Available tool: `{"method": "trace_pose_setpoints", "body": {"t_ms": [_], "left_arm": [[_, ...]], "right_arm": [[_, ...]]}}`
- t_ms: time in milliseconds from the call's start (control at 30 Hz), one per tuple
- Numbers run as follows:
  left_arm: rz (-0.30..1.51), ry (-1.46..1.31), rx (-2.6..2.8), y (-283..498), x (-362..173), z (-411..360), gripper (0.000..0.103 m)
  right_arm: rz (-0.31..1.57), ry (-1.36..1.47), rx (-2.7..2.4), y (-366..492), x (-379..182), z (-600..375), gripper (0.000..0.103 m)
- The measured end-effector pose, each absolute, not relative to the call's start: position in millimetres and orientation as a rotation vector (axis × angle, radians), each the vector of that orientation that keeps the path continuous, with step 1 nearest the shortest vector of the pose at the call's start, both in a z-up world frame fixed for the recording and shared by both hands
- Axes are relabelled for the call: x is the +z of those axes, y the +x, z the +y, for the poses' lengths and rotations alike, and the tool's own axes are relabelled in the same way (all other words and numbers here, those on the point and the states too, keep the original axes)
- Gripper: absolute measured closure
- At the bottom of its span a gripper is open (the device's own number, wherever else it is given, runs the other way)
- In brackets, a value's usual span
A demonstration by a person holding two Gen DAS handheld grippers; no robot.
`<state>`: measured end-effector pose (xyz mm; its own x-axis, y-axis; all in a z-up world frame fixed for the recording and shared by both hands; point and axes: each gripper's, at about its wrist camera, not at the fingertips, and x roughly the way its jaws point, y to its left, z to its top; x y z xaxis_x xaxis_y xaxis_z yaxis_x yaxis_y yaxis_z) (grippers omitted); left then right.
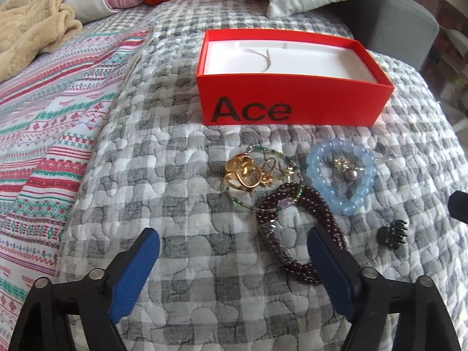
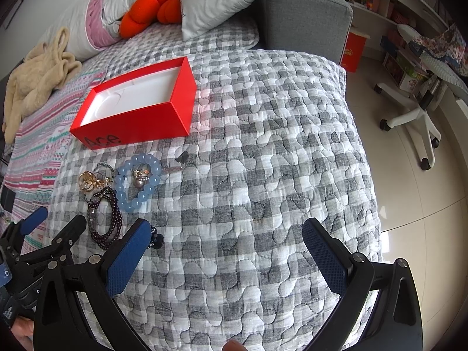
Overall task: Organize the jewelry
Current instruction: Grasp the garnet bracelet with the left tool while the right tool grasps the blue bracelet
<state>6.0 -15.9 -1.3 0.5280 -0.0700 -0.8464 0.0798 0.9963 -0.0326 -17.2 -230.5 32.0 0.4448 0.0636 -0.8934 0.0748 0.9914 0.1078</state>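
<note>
An open red box [image 1: 292,102] marked "Ace", with a white lining, stands on the grey checked quilt [image 1: 181,175]. In front of it lie a gold piece [image 1: 242,172], a thin green bead chain [image 1: 263,149], a pale blue bead bracelet [image 1: 342,175] ringing a small pearl piece [image 1: 351,172], and a dark red bead bracelet [image 1: 292,222]. My left gripper [image 1: 234,237] is open just short of the pile, and the dark bracelet lies by its right finger, not pressed. My right gripper [image 2: 226,228] is open over bare quilt, to the right of the blue bracelet [image 2: 137,181] and the red box [image 2: 140,120].
A small black clip [image 1: 392,232] lies right of the pile, by my right gripper's left finger [image 2: 131,251]. A striped sheet [image 1: 44,134], beige blanket [image 1: 32,29], pillows and orange cushion [image 2: 152,8] sit left and behind. The bed edge, floor and office chair [image 2: 415,117] are on the right.
</note>
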Motion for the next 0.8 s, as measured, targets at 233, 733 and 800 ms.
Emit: {"method": "trace_pose_setpoints", "body": {"t_ms": [233,733,800], "left_arm": [[1.054,-0.033,-0.183,10,-9,-28,0.064],[1.036,0.015,-0.147,15,-13,-38,0.097],[1.013,-0.002,-0.171,10,-2,-36,0.098]], "right_arm": [[1.11,0.143,0.0,-19,31,-231,0.0],[1.121,0.256,0.125,-5,31,-239,0.006],[1.116,0.286,0.149,0,32,-240,0.012]]}}
